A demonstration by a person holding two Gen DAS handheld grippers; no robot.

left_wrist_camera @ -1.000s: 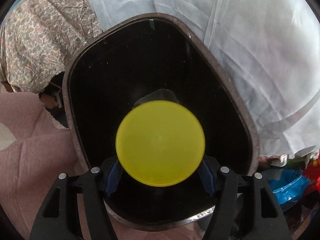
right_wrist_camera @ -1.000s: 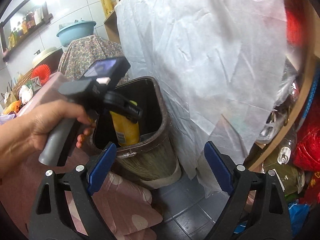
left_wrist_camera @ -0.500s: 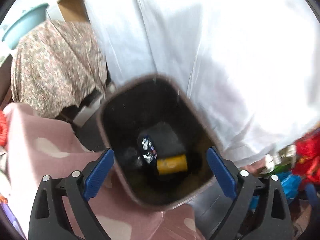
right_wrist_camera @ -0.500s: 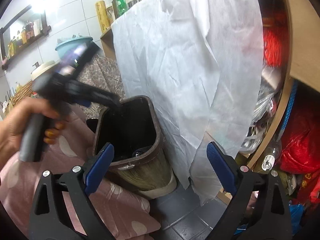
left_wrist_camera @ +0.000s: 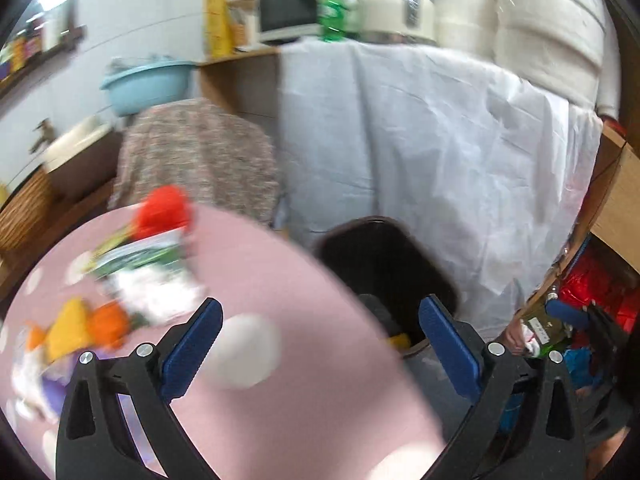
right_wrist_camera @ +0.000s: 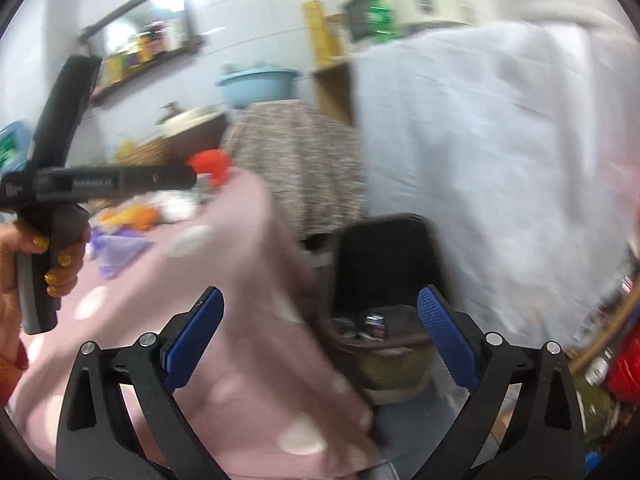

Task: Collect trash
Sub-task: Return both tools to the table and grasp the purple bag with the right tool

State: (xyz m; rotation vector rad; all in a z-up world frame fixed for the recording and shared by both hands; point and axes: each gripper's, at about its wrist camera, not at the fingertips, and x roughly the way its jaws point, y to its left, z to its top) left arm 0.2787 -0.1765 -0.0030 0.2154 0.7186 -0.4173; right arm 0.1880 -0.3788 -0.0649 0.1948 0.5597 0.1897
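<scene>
A dark brown trash bin stands on the floor beside the pink-clothed table; a yellow can lies inside it. The bin shows in the right wrist view too, with crumpled wrappers inside. My left gripper is open and empty, raised above the table edge. It also appears at the left of the right wrist view. My right gripper is open and empty, facing the bin. Blurred trash lies on the table: orange, yellow, white and green wrappers.
A white sheet hangs behind the bin. A floral-covered object stands behind the table with a blue basin above it. Shelves with red bags are at the right. A microwave sits on top.
My left gripper opened and dropped the yellow can into the bin, then rose and swung left toward the table. My right gripper has turned left, the view is blurred.
</scene>
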